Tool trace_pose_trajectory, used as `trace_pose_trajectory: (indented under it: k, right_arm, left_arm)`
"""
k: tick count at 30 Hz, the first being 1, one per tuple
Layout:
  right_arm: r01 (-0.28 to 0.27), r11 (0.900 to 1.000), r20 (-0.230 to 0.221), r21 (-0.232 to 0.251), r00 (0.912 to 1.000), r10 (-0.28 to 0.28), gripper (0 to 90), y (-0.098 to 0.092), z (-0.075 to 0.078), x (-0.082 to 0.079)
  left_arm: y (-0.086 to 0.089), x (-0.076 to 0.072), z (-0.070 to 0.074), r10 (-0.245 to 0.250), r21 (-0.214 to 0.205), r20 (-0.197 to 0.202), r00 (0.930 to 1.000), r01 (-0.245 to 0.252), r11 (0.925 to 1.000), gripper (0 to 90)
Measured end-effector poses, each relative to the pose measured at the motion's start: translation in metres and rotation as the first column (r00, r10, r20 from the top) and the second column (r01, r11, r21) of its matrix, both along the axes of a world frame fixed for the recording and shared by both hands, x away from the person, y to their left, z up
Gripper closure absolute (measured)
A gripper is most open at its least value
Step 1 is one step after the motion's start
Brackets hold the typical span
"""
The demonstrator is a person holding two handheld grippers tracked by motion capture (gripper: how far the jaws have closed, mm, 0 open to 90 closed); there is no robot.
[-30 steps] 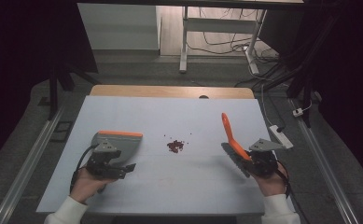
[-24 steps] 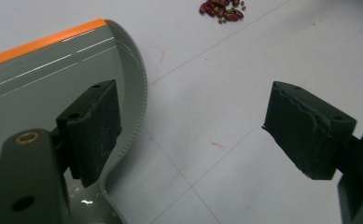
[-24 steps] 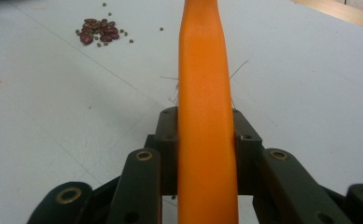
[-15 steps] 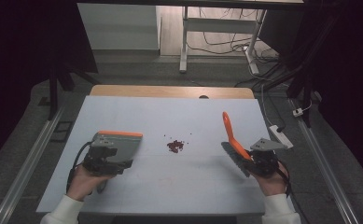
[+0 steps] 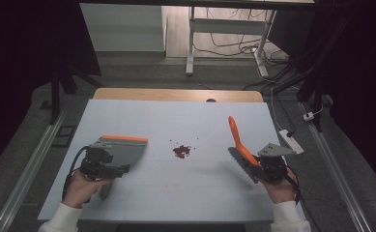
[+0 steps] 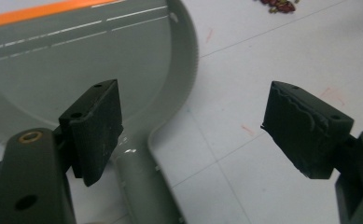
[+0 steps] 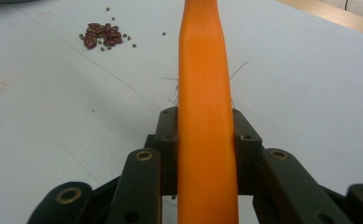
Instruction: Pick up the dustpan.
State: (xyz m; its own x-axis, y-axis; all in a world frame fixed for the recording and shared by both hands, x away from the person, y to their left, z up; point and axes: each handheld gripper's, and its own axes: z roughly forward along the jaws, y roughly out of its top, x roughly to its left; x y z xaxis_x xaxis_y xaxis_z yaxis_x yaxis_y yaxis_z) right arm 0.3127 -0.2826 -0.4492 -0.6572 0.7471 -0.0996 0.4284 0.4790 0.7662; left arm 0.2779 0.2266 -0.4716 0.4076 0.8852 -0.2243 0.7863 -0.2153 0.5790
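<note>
Left gripper (image 6: 193,135): its jaws are standing wide apart and are holding nothing. In the left gripper view the dustpan handle is lying just beside the left jaw, inside the gap, but the pads are not pressing on it.
Left hand (image 5: 81,186): it is coming in from the near edge of the table, at the left in the high view, and is carrying the gripper behind the dustpan.
Right gripper (image 7: 206,135): its jaws are closing tightly on the orange handle of the brush, one pad on each side of it.
Right hand (image 5: 282,186): it is resting at the near right of the table.
Dustpan (image 5: 120,150): grey with an orange front edge, it is lying on the table just ahead of the left gripper, its mouth turning toward the table's middle.
Brush (image 5: 238,142): it is staying in the right gripper, its orange handle pointing up and away from the person; grey bristles are showing low beside the gripper.
Beans (image 5: 180,151): a small pile of dark red beans is lying near the middle of the table, between dustpan and brush, well apart from both.
Table (image 5: 176,116): its pale top is bearing all these things.
</note>
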Motion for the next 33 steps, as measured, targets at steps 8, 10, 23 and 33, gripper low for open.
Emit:
trace_pose_trajectory:
  k: [8, 10, 23, 33]
  right_arm:
    - [-0.003, 1.0000, -0.002, -0.004, 1.0000, 0.003, 70.0, 0.001, -0.001, 0.000]
    - [-0.004, 1.0000, -0.003, -0.005, 1.0000, 0.004, 70.0, 0.001, -0.001, 0.000]
    - [-0.013, 0.9998, -0.013, -0.012, 0.9998, 0.013, 70.0, 0.004, -0.004, 0.000]
    - [-0.016, 0.9998, -0.016, -0.013, 0.9997, 0.016, 70.0, 0.006, -0.004, 0.000]
  left_arm:
    - [0.011, -0.001, -0.001, 0.060, -0.009, -0.053, 0.9968, -0.060, 0.9981, 20.3]
    - [0.014, -0.002, -0.001, 0.071, -0.003, -0.055, 0.9960, -0.071, 0.9974, 20.3]
    - [0.021, -0.009, -0.013, 0.114, 0.016, -0.098, 0.9886, -0.113, 0.9935, 18.6]
    - [0.024, -0.010, -0.027, 0.128, 0.014, -0.163, 0.9782, -0.128, 0.9917, 17.7]
